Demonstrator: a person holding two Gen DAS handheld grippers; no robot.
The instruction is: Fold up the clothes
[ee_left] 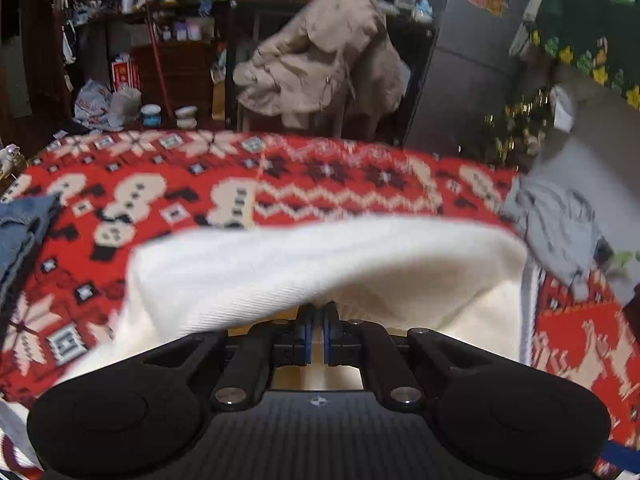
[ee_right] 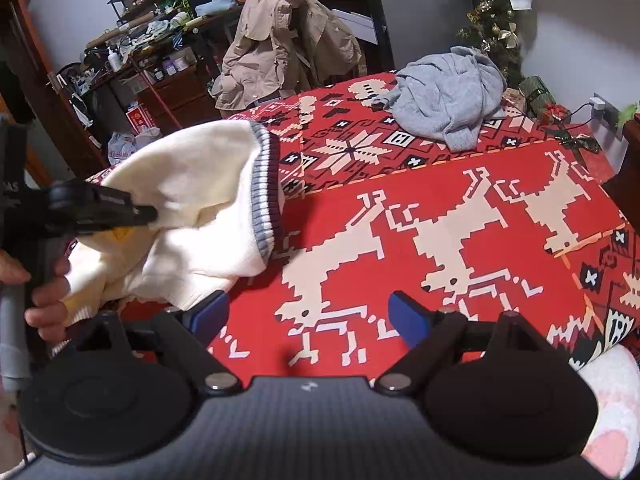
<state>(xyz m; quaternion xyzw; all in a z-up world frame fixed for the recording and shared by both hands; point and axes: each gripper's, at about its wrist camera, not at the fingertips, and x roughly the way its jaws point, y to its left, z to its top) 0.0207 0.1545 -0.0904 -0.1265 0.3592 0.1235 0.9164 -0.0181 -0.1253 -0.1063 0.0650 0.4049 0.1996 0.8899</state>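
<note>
A cream sweater (ee_left: 320, 264) with a grey-and-navy striped hem (ee_right: 266, 196) hangs bunched above the red patterned blanket (ee_right: 440, 200). My left gripper (ee_left: 319, 312) is shut on a fold of it, cream cloth pinched between the blue pads. In the right wrist view the left gripper (ee_right: 150, 213) comes in from the left, a hand (ee_right: 48, 292) around its handle. My right gripper (ee_right: 308, 316) stands open just right of the sweater, low over the blanket, with nothing between its fingers.
A crumpled grey sweater (ee_right: 448, 96) lies at the far right of the blanket, and blue denim (ee_left: 20, 228) at the left edge. Beyond the bed a beige coat (ee_right: 280, 40) drapes a chair before cluttered shelves. A small decorated tree (ee_right: 492, 20) stands at the back right.
</note>
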